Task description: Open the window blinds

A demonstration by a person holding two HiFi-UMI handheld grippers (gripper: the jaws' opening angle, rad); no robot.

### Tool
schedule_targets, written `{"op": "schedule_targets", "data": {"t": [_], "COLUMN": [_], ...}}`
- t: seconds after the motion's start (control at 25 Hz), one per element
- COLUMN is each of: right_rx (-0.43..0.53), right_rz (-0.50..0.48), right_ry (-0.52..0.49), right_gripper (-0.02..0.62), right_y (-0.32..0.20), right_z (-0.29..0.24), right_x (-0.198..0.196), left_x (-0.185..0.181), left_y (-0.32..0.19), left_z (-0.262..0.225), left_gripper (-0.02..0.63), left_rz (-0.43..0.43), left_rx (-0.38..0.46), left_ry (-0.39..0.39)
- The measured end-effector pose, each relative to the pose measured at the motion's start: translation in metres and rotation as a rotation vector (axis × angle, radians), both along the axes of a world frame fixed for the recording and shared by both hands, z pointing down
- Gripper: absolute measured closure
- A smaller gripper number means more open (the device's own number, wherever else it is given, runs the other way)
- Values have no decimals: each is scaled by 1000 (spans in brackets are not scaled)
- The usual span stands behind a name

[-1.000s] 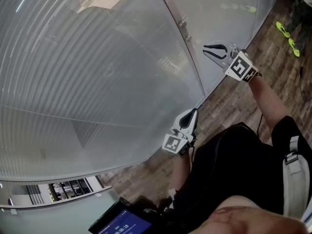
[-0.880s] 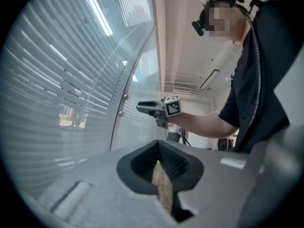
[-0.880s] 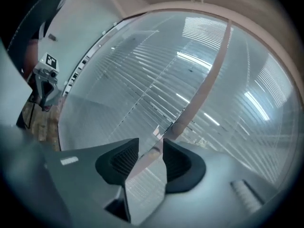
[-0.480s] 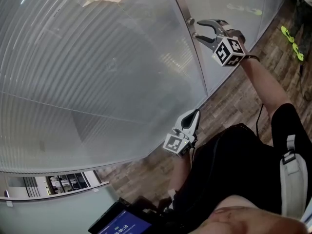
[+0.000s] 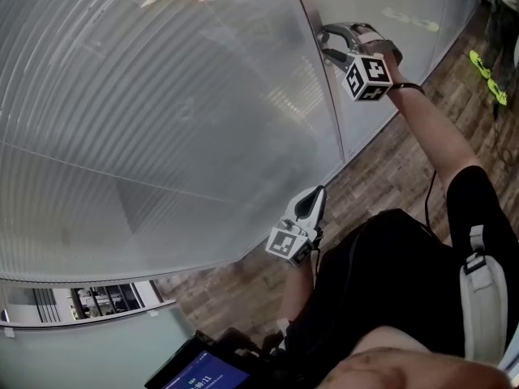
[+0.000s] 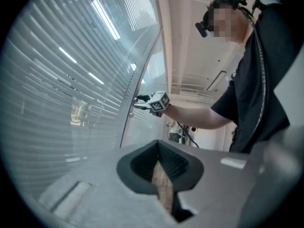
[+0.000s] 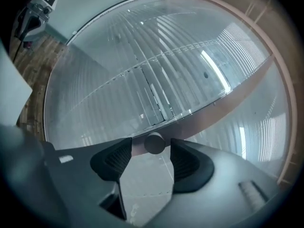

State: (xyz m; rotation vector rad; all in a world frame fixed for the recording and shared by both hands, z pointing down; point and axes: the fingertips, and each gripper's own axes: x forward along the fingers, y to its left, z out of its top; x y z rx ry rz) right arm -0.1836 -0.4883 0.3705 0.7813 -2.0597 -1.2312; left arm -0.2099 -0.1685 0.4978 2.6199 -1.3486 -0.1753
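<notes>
The blinds (image 5: 162, 120) hang shut behind a tall glass pane, slats level. A small round knob (image 7: 154, 143) sticks out of the metal post (image 5: 324, 112) beside that pane. My right gripper (image 5: 326, 44) is up at the post, open, its jaws on either side of the knob with a gap on each side; the right gripper view shows the knob between the pads (image 7: 187, 158). My left gripper (image 5: 316, 194) hangs low near my waist, shut and holding nothing, pointing along the glass. From the left gripper view the right gripper (image 6: 140, 101) shows far off at the post.
A second glass pane (image 5: 389, 31) continues right of the post. Wooden floor (image 5: 389, 168) runs along the base of the glass. Another person's yellow-green shoes (image 5: 485, 67) stand at the far right. A tablet screen (image 5: 199, 373) sits at the bottom edge.
My right gripper moved up and left to the post, rolled over, and its jaws went from nearly shut to wide around the knob. The left gripper barely shifted.
</notes>
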Motion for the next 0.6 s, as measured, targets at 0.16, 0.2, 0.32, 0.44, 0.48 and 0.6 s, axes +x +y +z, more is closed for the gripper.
{"op": "schedule_targets", "data": {"t": [0.16, 0.2, 0.32, 0.44, 0.48, 0.6], "right_rx": [46, 51, 71, 85, 86, 94], "right_rz": [15, 18, 20, 15, 15, 19], "right_ry": [13, 3, -6, 15, 13, 24], "right_gripper": [402, 409, 438, 454, 457, 472], "right_y": [-3, -1, 1, 0, 1, 1], "right_z": [-6, -9, -15, -12, -12, -11], "right_x": [2, 3, 2, 0, 0, -1], "left_x": [-1, -1, -3, -3, -3, -4], "left_y": [3, 4, 4, 5, 6, 7], "left_z": [2, 3, 4, 3, 3, 2], "left_gripper": [604, 604, 604, 604, 604, 604], "left_rz": [-6, -7, -6, -7, -6, -3], "left_rx": [-7, -11, -16, -17, -16, -16], "left_ry": [-1, 0, -2, -3, -5, -12]}}
